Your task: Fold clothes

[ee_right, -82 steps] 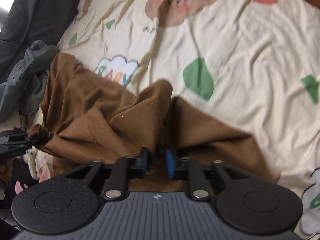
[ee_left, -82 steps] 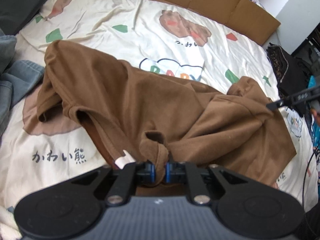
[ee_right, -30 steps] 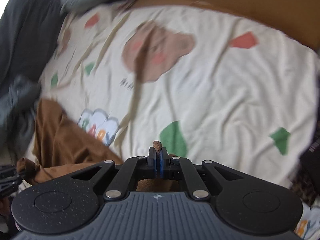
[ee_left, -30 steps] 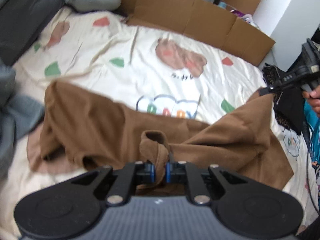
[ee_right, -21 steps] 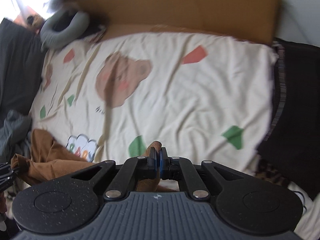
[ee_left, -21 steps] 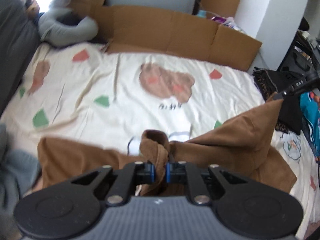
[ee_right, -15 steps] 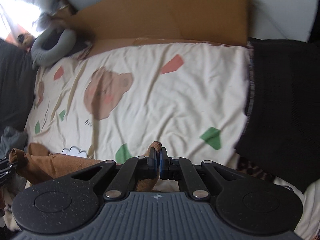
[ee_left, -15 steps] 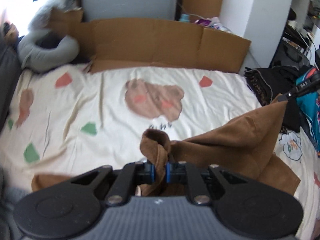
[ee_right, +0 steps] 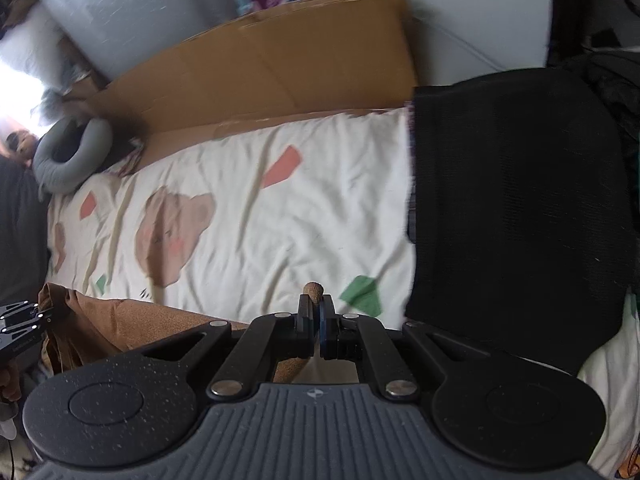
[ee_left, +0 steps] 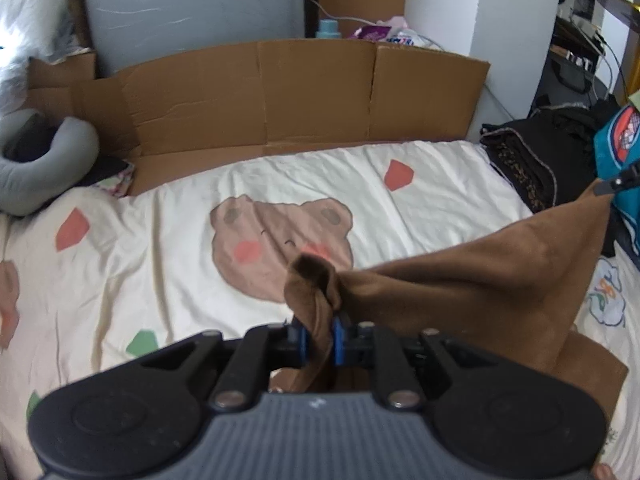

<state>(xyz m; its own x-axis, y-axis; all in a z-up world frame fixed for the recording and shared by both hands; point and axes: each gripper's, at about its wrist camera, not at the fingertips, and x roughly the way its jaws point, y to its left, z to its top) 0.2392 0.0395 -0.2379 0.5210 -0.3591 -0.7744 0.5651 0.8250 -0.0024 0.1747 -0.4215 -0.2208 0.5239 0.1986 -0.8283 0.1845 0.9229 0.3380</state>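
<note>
Item 1, left tongs [ee_left: 318, 336]: I have them clamped on a bunched fold of the brown garment [ee_left: 500, 280]; the cloth rises in a dark-tipped knot above the blue pads and hangs below them.

Item 2, right tongs [ee_right: 315, 320]: closed narrow on a corner of the same garment, a small brown nub poking up above the tips. From the left wrist view these tongs [ee_left: 618, 184] appear at the far right edge, pinching the garment's raised corner.

Item 3, brown garment: held up between my two tongs, its top edge running taut from the left grip up to the right one; the lower part drapes down onto the bed near the right side. In the right wrist view the garment [ee_right: 120, 320] stretches away to the left, where the other tongs [ee_right: 20, 326] hold it.

Item 4, bed sheet [ee_left: 168, 240]: cream, creased, printed with a bear face [ee_left: 280, 244] and red and green patches.

Item 5, cardboard sheet [ee_left: 280, 92]: flattened and propped upright along the far edge of the bed.

Item 6, grey neck pillow [ee_left: 44, 168]: at the far left corner of the bed, against the cardboard.

Item 7, black fabric pile [ee_left: 548, 152]: at the right of the bed; in the right wrist view it [ee_right: 520, 208] overlaps the sheet's edge.

Item 8, teal bag [ee_left: 620, 152]: at the right border, partly cut off.
</note>
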